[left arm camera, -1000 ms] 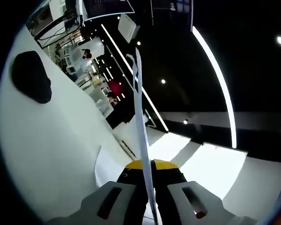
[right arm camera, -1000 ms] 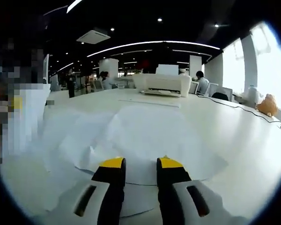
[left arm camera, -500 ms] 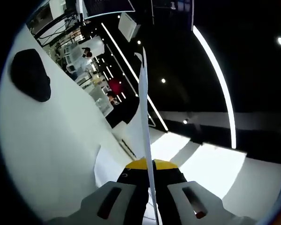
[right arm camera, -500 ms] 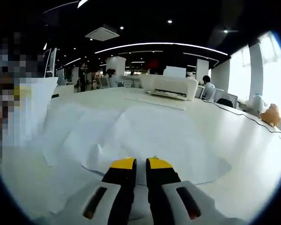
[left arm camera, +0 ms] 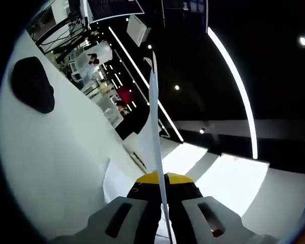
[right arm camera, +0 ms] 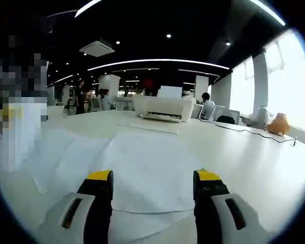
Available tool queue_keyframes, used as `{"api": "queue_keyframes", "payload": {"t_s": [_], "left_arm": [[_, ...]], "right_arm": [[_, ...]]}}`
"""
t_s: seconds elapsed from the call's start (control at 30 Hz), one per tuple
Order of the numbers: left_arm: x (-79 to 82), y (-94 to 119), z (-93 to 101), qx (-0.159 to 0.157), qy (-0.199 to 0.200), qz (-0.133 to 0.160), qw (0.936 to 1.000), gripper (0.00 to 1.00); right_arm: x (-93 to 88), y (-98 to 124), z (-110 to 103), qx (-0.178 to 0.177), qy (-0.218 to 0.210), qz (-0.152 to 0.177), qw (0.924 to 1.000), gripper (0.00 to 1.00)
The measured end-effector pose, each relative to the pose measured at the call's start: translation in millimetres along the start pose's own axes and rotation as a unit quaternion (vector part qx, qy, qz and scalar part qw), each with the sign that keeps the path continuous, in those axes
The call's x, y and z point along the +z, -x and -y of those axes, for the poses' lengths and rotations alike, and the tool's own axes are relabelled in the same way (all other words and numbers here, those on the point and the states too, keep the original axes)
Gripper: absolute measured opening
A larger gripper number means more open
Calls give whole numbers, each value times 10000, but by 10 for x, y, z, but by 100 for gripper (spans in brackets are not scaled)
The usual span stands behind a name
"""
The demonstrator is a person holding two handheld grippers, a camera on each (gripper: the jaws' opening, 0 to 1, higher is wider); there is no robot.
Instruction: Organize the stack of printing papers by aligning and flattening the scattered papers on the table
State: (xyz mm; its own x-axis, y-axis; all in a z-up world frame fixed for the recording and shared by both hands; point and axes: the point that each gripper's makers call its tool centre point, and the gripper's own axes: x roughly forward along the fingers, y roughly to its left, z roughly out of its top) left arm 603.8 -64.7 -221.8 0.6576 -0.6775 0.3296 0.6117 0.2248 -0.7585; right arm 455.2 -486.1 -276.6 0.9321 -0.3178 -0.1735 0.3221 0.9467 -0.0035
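Right gripper (right arm camera: 153,182) just went from jaws nearly pinched together half a second ago to spread wide, nothing between them, poised low over the loose papers (right arm camera: 142,168) on the white desk (right arm camera: 254,168). The scattered sheets lie fanned and overlapping ahead of it, edges not lined up, one corner sticking out toward the left side of the right gripper view. Left gripper (left arm camera: 162,179) unchanged over the last second: jaws clamped on a held sheet (left arm camera: 153,127) seen edge-on, standing straight up out of the jaws in the left gripper view, with the desk tilted across the frame and a dark object (left arm camera: 33,84) resting on it, can't tell what it is. Beyond the sheets a printer (right arm camera: 162,107) sits on the desk with a flat stack or tray just in front of it. My read: the right one has reopened to take a fresh bite or push on the spread, so the aligning is barely started; the pile is still loose and the lifted sheet has to come back down square on it before any flattening
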Motion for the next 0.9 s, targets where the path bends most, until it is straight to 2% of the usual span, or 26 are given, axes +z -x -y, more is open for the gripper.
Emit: {"api": "queue_keyframes", "payload": {"t_s": [0.07, 0.13, 0.2, 0.3, 0.4, 0.5, 0.57, 0.6, 0.63, 0.7, 0.73, 0.8, 0.87, 0.9], "left_arm": [[1, 3, 2, -9, -4, 5, 10000, 6], [6, 5, -2, 3, 2, 22, 10000, 6], [-3, 2, 4, -12, 5, -4, 10000, 6], [-10, 2, 21, -59, -13, -16, 10000, 6], [-5, 6, 20, -58, 3, 6, 10000, 6], [-16, 0, 35, -99, -19, -22, 9999, 6], [-18, 2, 46, -124, -43, -22, 9999, 6], [-20, 5, 54, -129, -52, -18, 9999, 6], [-21, 6, 57, -131, -58, -16, 9999, 6], [-21, 6, 54, -138, -53, -23, 9999, 6], [-20, 6, 53, -140, -46, -23, 9999, 6], [-21, 3, 55, -148, -38, -22, 9999, 6], [-25, 3, 62, -153, -50, -23, 9999, 6], [-26, 3, 61, -156, -57, -29, 9999, 6]], "right_arm": [[-90, -14, 154, -203, -133, -255, 9994, 71], [-175, -81, 261, -252, -33, -446, 9987, 76], [-256, -91, 260, -285, 37, -747, 9968, 79], [-275, -107, 256, -319, 14, -770, 9965, 81], [-288, -99, 367, -548, -83, -807, 9952, 87], [-292, -106, 419, -599, -170, -785, 9950, 89], [-380, -105, 348, -532, -123, -1029, 9932, 85], [-267, -186, 292, -377, -176, -673, 9969, 84], [-324, -83, 311, -453, -162, -921, 9946, 82], [-307, -45, 295, -431, -157, -924, 9947, 79], [-331, -109, 316, -401, -146, -914, 9949, 75], [-345, -96, 279, -330, -136, -916, 9952, 69], [-419, -88, 225, -271, -98, -915, 9954, 67], [-369, -62, 206, -274, -75, -898, 9956, 67]]}}
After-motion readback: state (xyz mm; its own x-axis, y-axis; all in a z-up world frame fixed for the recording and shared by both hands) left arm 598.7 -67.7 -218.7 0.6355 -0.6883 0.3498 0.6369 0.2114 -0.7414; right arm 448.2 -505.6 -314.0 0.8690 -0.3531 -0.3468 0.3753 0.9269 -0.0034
